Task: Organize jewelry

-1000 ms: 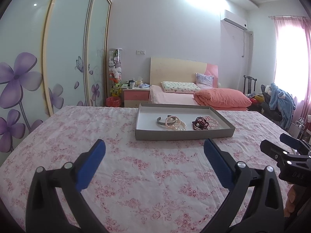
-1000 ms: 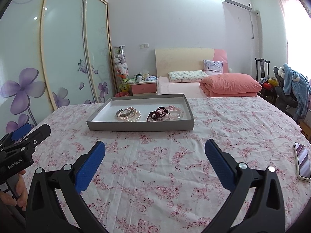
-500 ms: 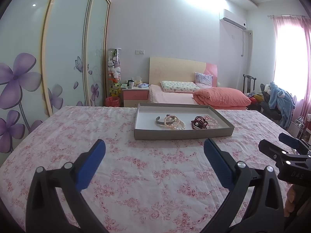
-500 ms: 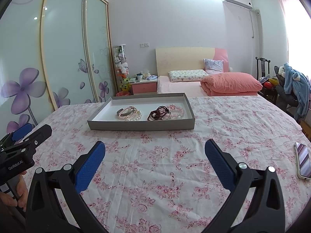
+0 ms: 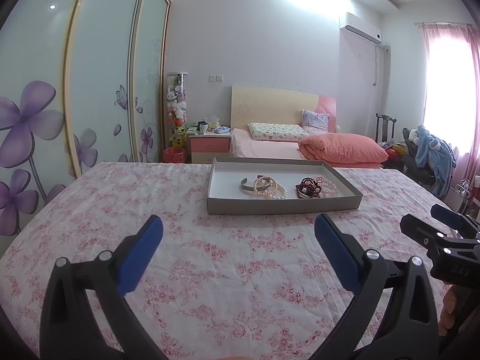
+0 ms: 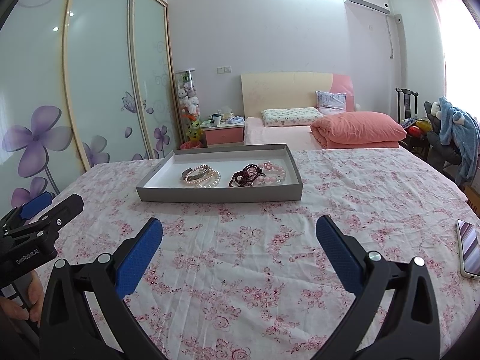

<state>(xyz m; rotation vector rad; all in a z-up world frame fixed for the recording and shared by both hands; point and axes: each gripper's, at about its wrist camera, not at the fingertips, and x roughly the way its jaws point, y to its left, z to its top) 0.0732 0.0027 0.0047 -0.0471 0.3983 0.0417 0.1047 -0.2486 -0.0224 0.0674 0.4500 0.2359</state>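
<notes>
A shallow grey tray (image 5: 282,205) with a white floor sits on a pink floral tablecloth (image 5: 210,258); it also shows in the right wrist view (image 6: 219,195). Inside lie a silver cuff (image 5: 246,185), pearl bracelets (image 5: 271,187), dark red beads (image 5: 307,187) and pink beads (image 5: 328,186). The same pieces show in the right wrist view: cuff (image 6: 192,175), pearls (image 6: 207,180), dark beads (image 6: 244,175), pink beads (image 6: 271,171). My left gripper (image 5: 238,234) is open and empty, short of the tray. My right gripper (image 6: 240,234) is open and empty too, also short of the tray.
A phone (image 6: 468,247) lies on the cloth at the right edge. Behind the table stand a bed with a coral quilt (image 6: 357,129), a pink nightstand (image 5: 208,147) and sliding wardrobe doors (image 5: 90,90). A chair with a blue garment (image 6: 459,138) is at the far right.
Both grippers have moved slightly; the tray appears a touch closer. Both grippers stay open and empty.
</notes>
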